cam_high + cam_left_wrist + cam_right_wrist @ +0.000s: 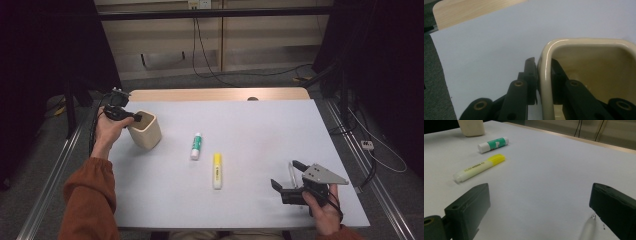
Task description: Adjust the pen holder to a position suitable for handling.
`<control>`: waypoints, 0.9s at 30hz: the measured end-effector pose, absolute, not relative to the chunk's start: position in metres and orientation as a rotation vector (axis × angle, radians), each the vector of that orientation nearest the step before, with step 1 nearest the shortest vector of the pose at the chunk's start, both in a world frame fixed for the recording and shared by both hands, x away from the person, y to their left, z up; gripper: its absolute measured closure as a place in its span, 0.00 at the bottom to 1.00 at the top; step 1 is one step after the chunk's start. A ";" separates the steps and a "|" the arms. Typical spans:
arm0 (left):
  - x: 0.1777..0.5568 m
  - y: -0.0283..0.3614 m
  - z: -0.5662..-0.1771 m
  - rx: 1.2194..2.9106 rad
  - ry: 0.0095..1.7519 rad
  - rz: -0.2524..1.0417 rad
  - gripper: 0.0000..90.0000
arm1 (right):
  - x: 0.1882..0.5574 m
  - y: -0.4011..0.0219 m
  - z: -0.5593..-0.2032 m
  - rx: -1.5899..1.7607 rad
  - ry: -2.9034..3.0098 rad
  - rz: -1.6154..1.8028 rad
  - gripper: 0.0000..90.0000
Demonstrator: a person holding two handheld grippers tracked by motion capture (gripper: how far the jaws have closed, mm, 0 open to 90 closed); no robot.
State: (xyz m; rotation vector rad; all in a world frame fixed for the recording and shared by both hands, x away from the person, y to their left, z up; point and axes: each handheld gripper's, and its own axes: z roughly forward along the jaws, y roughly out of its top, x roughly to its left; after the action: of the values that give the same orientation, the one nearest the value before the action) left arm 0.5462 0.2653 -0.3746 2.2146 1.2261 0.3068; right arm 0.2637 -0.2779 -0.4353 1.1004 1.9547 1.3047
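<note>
The left gripper (131,116) is clamped on the near wall of a cream-coloured cup (145,130), one black jaw pressed against the outside of the wall and the other reaching down inside; the left gripper view shows the glossy rounded rim (546,65) pinched between the two pads. The cup is a squarish container with softly rounded corners, a smooth shiny lip and a plain pale yellowish interior, standing upright at about ten o'clock on the white sheet (250,135) that covers the table. The right gripper (286,175), at about four o'clock near the table's front edge, has its jaws spread wide with nothing between them, and it points toward the middle of the sheet. Just beside its far jaw lies a slim translucent pen (587,228), partly hidden. Toward the centre lie a yellow highlighter (217,170) with a pale body and bright cap, and, just beyond it toward eleven o'clock, a white and green glue stick (195,146); the two lie near each other but apart, both well clear of the cup. A strip of bare wood (215,94) shows at twelve o'clock beyond the sheet.
</note>
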 end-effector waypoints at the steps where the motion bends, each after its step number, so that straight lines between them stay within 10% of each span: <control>1: 0.546 0.266 -0.375 2.212 1.227 0.311 0.89 | 0.264 -0.278 -0.435 1.104 1.952 1.304 0.03; 27: 0.538 0.264 -0.371 2.273 1.157 0.341 0.93 | 0.264 -0.278 -0.436 1.104 1.951 1.305 0.03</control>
State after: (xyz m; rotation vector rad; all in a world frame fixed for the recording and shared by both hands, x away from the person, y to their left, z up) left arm 0.5381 0.2641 -0.3709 2.2734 1.1575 0.3414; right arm 0.2645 -0.2784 -0.4355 1.1044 1.9506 1.3050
